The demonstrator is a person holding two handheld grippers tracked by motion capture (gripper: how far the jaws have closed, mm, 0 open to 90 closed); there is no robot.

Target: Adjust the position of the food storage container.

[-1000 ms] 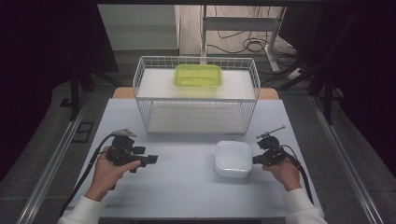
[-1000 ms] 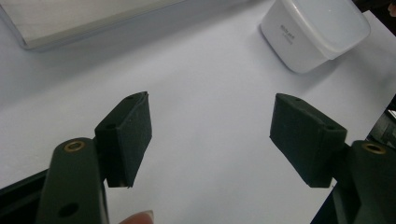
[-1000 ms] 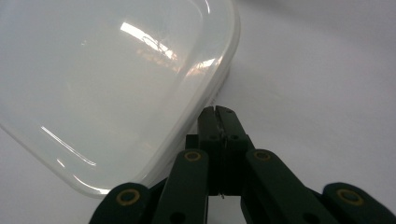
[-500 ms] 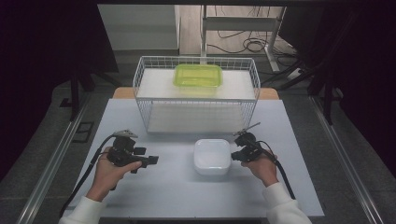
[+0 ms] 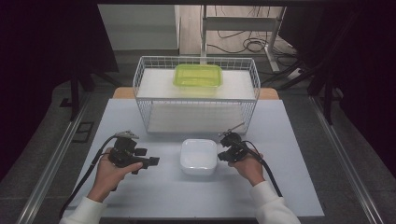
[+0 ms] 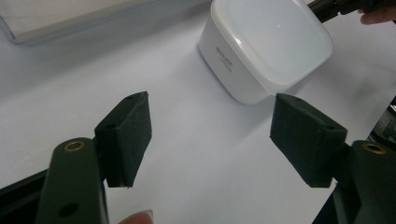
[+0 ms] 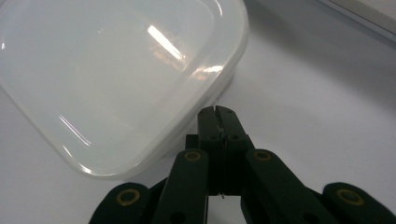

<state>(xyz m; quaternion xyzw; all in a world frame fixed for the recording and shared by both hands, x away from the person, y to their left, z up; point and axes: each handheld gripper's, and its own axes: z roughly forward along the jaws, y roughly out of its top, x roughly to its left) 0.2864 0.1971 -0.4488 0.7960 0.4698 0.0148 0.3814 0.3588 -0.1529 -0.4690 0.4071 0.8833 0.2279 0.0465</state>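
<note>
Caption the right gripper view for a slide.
Shut right gripper with its tip against the side of a white square lidded plastic container on the pale table.

Looking like a lab / recording rig, not a home. Pale table (image 5: 140,196) sitting w/ dark curtains hanging either side of the tongs, blocking off the rest of the room. Metal rails (image 5: 51,163) running along both table edges, outside each tong. Beyond the tongs, past a wire basket (image 5: 196,100), loose cables (image 5: 243,44) lying on a bare wood floor by a metal frame stand (image 5: 233,23). Grey carpet showing under the table sides. Everything looking staged for filming, w/ no household clutter.
</note>
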